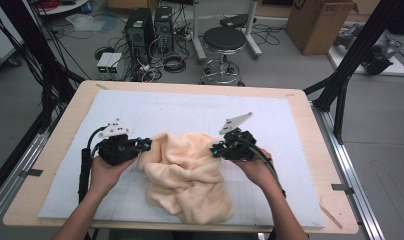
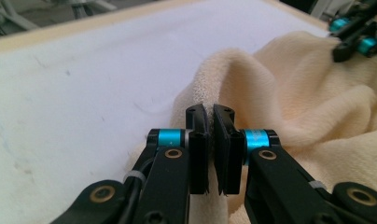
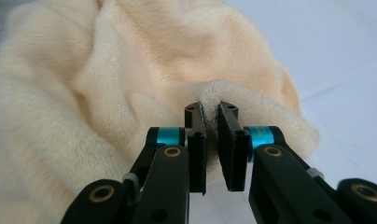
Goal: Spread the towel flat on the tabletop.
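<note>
I am pinching a soft, fuzzy cream blanket (image 1: 187,175) with both claws. My left claw (image 2: 209,122) and right claw (image 3: 210,120) are each squeezing a fold. It is lying crumpled on the flat white mat (image 1: 180,107).

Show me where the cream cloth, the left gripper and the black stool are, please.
cream cloth (image 1: 190,177), high view, middle of the crumpled heap.
left gripper (image 2: 209,112), left gripper view, between its fingertips, pinching a fold.
black stool (image 1: 224,39), high view, on its round seat.
</note>
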A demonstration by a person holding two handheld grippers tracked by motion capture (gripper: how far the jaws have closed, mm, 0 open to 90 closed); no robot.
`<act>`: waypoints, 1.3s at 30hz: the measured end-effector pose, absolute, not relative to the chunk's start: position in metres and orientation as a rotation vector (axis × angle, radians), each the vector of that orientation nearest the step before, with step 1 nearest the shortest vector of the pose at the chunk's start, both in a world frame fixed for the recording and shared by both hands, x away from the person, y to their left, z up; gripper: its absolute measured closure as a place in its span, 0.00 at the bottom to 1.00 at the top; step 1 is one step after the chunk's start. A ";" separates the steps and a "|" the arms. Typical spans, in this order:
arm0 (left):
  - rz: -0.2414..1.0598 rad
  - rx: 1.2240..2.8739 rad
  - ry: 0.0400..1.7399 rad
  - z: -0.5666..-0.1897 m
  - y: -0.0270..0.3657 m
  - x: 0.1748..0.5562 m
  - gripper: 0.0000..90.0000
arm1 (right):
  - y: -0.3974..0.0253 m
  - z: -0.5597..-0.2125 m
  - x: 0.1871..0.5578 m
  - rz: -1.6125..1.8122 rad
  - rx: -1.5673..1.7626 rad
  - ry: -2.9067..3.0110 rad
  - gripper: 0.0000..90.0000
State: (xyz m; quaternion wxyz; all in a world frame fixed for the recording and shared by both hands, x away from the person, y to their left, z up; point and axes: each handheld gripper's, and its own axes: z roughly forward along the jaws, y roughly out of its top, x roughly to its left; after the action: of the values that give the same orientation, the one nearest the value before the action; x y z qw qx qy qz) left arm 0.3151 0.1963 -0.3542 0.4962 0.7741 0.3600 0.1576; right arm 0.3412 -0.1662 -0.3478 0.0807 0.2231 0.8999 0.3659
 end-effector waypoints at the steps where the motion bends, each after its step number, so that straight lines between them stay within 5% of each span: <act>1: 0.389 1.865 0.868 -0.349 0.196 0.314 0.94 | -0.175 -0.341 0.335 1.097 0.667 2.673 0.92; 5: 0.382 1.888 0.855 -0.344 0.194 0.310 0.94 | -0.209 -0.334 0.303 1.120 0.682 2.629 0.92; 14: 0.262 2.099 0.835 -0.393 0.177 0.297 0.93 | -0.244 -0.381 0.247 1.166 0.744 2.696 0.85; 20: 0.227 2.056 0.839 -0.393 0.183 0.298 0.82 | -0.238 -0.347 0.279 1.371 0.725 2.586 0.63; 26: 0.223 2.021 0.870 -0.393 0.193 0.289 0.48 | -0.202 -0.342 0.331 1.369 0.697 2.557 0.60; 32: 0.223 2.055 0.903 -0.408 0.198 0.287 0.35 | -0.163 -0.377 0.384 1.289 0.728 2.615 0.58; 36: 0.196 2.113 0.929 -0.419 0.196 0.293 0.48 | -0.151 -0.406 0.410 1.186 0.843 2.644 0.58; 39: 0.186 2.142 0.919 -0.425 0.193 0.299 0.67 | -0.146 -0.425 0.421 1.106 0.887 2.707 0.65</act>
State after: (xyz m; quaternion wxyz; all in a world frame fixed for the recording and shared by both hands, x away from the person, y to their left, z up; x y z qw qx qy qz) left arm 0.2989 0.1935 -0.4252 0.3912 0.8431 0.3616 0.0731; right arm 0.4206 -0.1463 -0.4247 0.0426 0.2900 0.8850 0.3616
